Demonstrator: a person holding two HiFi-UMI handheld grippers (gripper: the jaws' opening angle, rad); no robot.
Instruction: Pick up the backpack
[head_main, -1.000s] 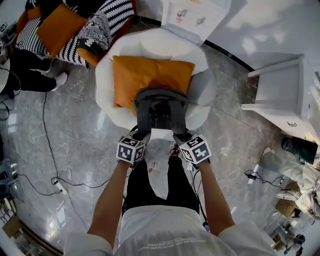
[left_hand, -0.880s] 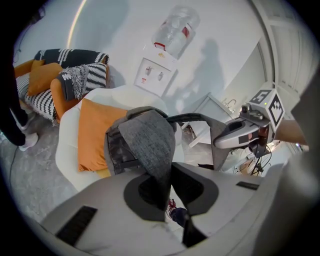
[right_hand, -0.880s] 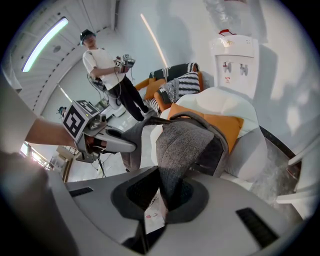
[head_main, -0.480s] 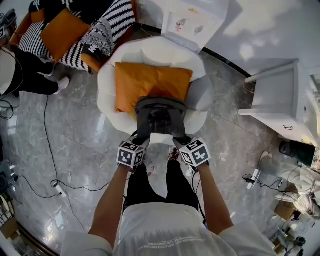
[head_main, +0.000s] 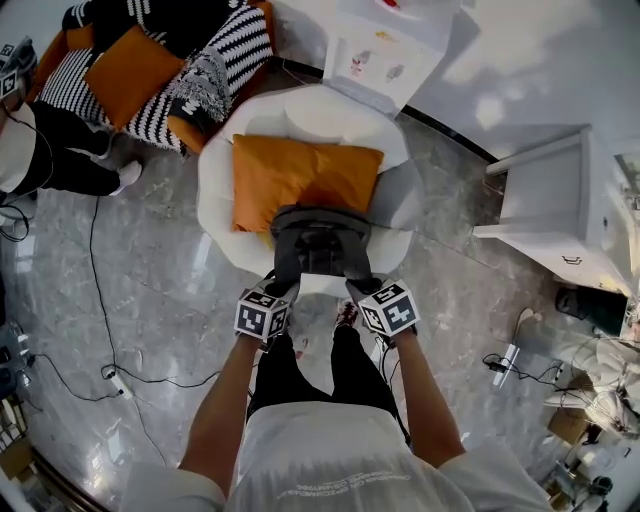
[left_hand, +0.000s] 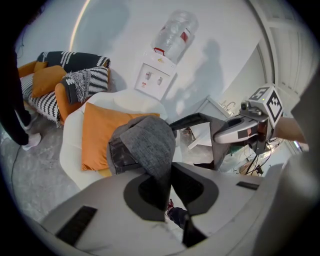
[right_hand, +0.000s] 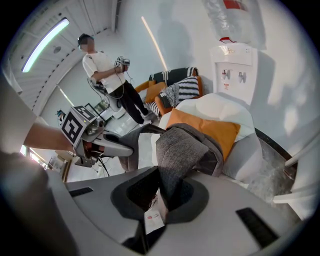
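Note:
A dark grey backpack (head_main: 320, 238) stands on the front of a white round armchair (head_main: 222, 205), against an orange cushion (head_main: 290, 172). Its two grey shoulder straps run down toward me. My left gripper (head_main: 281, 285) is shut on the left strap (left_hand: 149, 142), which passes between the dark pads of that gripper (left_hand: 167, 189). My right gripper (head_main: 361, 284) is shut on the right strap (right_hand: 179, 152), pinched in the same way (right_hand: 162, 194). Both straps are pulled taut. The two grippers hang side by side just in front of the chair's edge.
A water dispenser (head_main: 385, 45) stands behind the chair. A striped sofa (head_main: 195, 60) with orange cushions is at the back left, and a white cabinet (head_main: 555, 195) is on the right. Cables (head_main: 100, 300) trail over the marble floor. A person (right_hand: 107, 70) stands at the left.
Both grippers have risen a little with the straps in them, and the straps are drawn tighter. The backpack stays on the chair's front.

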